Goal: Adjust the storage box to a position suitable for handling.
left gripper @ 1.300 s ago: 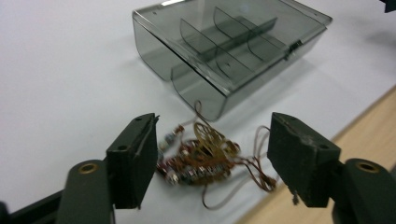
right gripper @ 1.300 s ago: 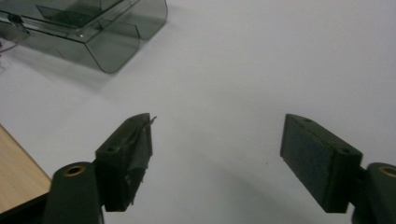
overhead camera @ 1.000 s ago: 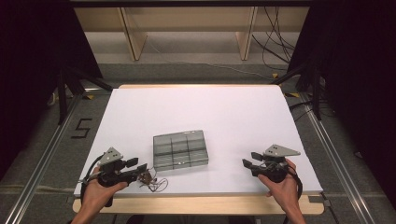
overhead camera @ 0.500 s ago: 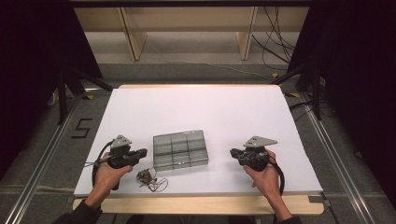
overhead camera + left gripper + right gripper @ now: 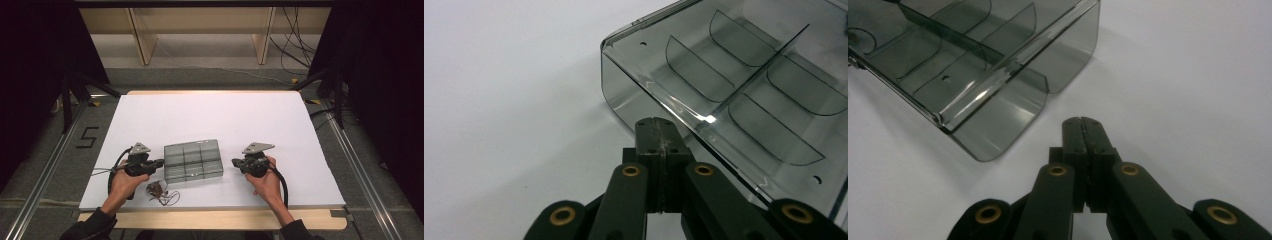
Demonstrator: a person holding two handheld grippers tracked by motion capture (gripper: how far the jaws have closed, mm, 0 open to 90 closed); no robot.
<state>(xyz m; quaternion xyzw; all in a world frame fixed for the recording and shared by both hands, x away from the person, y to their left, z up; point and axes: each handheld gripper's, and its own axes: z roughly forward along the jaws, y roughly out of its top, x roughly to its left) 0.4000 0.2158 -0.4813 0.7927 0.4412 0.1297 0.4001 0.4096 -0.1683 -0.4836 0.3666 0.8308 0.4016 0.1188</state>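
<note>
— What's around you?
— A white bench [image 5: 210,120], grey floor, dark curtains beside it. Your smoky divided box [image 5: 193,160] sits near the front edge, a small wire tangle [image 5: 159,191] by its left corner.
— And your hands?
— Left gripper [image 5: 159,162] and right gripper [image 5: 235,162] flank the box, both pinched closed, holding nothing.

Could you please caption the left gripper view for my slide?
Shut left hand-held gripper beside smoky clear divided box on white table.
</note>
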